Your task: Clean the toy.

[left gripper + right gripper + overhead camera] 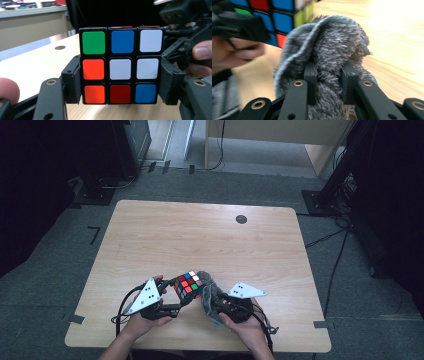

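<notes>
Two grippers sit at the near edge of the desk (150, 230), one in each of my hands. My left gripper (172, 296) has its jaws clamped on opposite sides of the puzzle cube (189, 284), held a little above the wood with one corner tipped up. In the left gripper view the black pads (75, 85) press the cube's lower two rows, and the face toward the camera reads green, blue, white across the top, orange, white, white in the middle, orange, red, blue along the bottom. My right gripper (212, 301) is pinched nearly closed on a bunched grey fuzzy cloth (210, 292); in the right gripper view the pile bulges up between and above the jaws. The cloth's upper fold lies just beside the cube's right side; I cannot tell whether they touch. Farther out the desk is bare wood up to a small dark round cap (241, 219) near the far edge.
</notes>
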A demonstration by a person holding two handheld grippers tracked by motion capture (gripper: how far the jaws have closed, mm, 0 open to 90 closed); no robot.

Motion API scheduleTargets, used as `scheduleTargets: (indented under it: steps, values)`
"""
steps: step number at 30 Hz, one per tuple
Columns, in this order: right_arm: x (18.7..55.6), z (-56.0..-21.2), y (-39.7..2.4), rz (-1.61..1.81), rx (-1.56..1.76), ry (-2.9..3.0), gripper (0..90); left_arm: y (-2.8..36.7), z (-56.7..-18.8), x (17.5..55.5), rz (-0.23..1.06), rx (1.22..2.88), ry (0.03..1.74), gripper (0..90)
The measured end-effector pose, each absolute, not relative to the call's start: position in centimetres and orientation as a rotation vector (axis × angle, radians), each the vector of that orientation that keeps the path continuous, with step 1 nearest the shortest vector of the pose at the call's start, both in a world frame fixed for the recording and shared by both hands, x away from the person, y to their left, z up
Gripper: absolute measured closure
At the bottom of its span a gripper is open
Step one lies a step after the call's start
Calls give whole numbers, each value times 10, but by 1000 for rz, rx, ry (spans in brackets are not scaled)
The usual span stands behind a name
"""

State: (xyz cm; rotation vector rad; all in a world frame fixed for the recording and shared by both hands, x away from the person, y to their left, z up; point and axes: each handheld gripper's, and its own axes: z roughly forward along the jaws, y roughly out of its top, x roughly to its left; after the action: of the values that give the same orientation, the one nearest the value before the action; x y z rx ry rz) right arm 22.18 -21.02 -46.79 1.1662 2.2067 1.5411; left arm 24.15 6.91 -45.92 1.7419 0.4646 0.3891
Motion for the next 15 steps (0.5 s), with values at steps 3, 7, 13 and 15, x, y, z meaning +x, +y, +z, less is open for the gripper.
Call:
scheduleTargets:
  steps: [3,7,13,15]
  values:
    - [227,-468,-228,1479,1250,2111,720,66,-469,252,427,1743,560,343]
    - [233,-475,-253,1446,1382,2010,720,59,-481,272,501,1759,684,343]
    - [237,-488,-269,1360,1446,1972,718,48,-498,300,541,1785,827,342]
    - [238,-491,-270,1355,1448,1974,718,44,-505,307,556,1810,861,342]
